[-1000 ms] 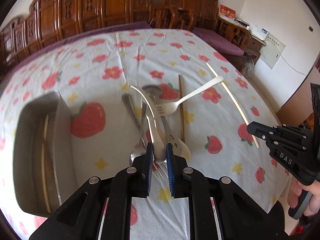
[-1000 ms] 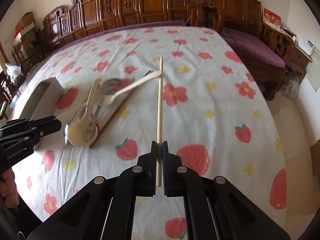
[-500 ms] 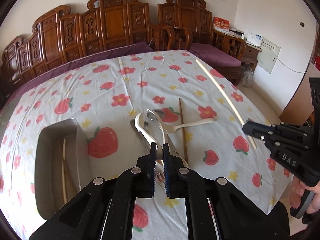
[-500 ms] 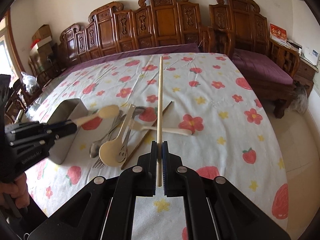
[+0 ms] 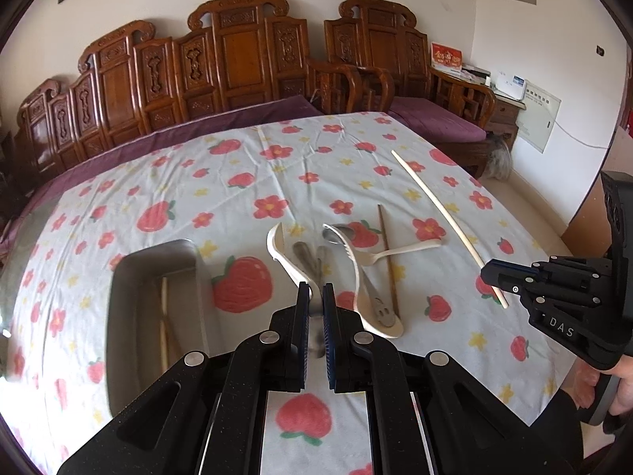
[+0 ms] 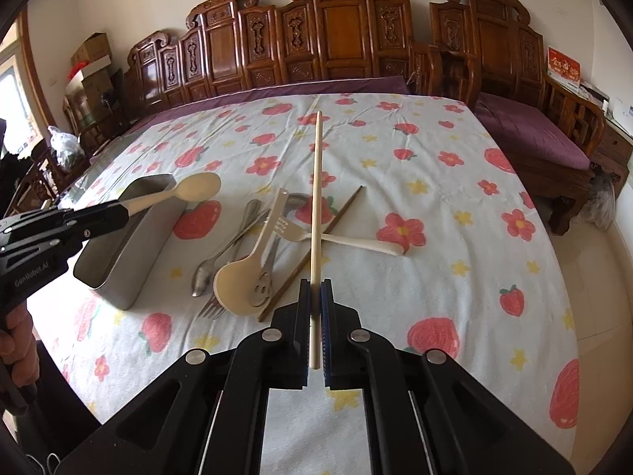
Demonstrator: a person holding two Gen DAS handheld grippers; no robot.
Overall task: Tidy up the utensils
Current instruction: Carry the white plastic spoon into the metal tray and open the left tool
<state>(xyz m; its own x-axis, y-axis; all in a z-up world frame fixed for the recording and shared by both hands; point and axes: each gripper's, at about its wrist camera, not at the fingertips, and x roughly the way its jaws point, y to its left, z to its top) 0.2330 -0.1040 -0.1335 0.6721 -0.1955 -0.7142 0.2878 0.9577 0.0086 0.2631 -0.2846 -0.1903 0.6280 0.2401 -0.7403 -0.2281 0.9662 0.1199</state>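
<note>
My left gripper (image 5: 312, 297) is shut on the handle of a cream spoon (image 5: 277, 245), held in the air above the pile. The right wrist view shows that spoon's bowl (image 6: 198, 188) over the metal container (image 6: 130, 253). My right gripper (image 6: 315, 291) is shut on a pale chopstick (image 6: 316, 198) that points away over the table. On the cloth lie a large cream spoon (image 6: 241, 277), a metal smiley spoon (image 6: 263, 287), a metal spoon (image 6: 221, 253), a metal fork (image 6: 209, 308), a cream fork (image 6: 344, 239) and a dark chopstick (image 6: 316, 253).
A pale chopstick (image 5: 164, 316) lies inside the metal container (image 5: 154, 277) at the left. The strawberry tablecloth (image 6: 435, 182) covers the table. Carved wooden chairs (image 6: 336, 39) line the far side. A hand (image 6: 16, 340) holds the left gripper's grip.
Both grippers have risen from the table. The left one lifted the cream spoon out of the pile. The right one carried its chopstick higher.
</note>
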